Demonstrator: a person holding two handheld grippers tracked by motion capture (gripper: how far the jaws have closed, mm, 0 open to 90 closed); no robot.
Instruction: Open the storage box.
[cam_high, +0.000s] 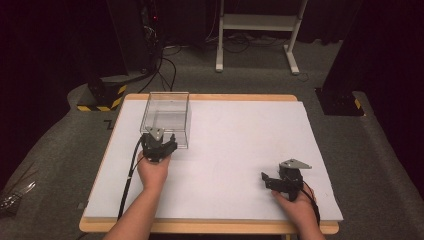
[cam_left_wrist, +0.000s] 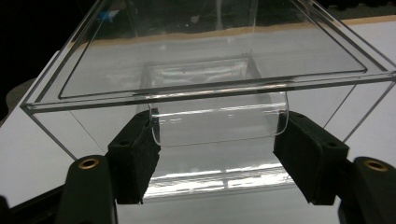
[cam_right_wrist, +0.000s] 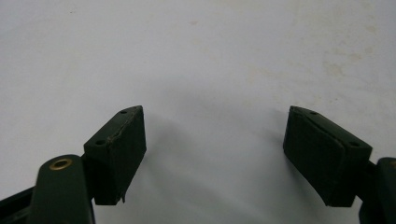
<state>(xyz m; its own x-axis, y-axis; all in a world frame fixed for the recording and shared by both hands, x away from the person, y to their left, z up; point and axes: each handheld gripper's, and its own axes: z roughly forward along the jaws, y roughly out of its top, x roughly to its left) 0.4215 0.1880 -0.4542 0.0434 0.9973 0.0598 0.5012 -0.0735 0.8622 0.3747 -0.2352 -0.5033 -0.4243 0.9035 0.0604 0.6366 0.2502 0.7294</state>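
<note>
dim room, grey carpet; white-topped bench (cam_high: 240, 165) fronts the person. nearest, right gripper (cam_high: 272, 181) rests low at the bench's right front, fingers (cam_right_wrist: 116, 149) spread wide over bare white, holding nothing. left gripper (cam_high: 167, 142) sits further in, fingers (cam_left_wrist: 135, 154) open, bracketing a curved clear piece at the near wall of the clear box (cam_high: 167, 112) at left rear. looks like approach-to-grasp; next move likely calls for closing squarely on that slick plastic.

Both forearms are reaching in; the left gripper (cam_high: 161, 142) and right gripper (cam_high: 272, 181) are each holding their jaws spread wide.
</note>
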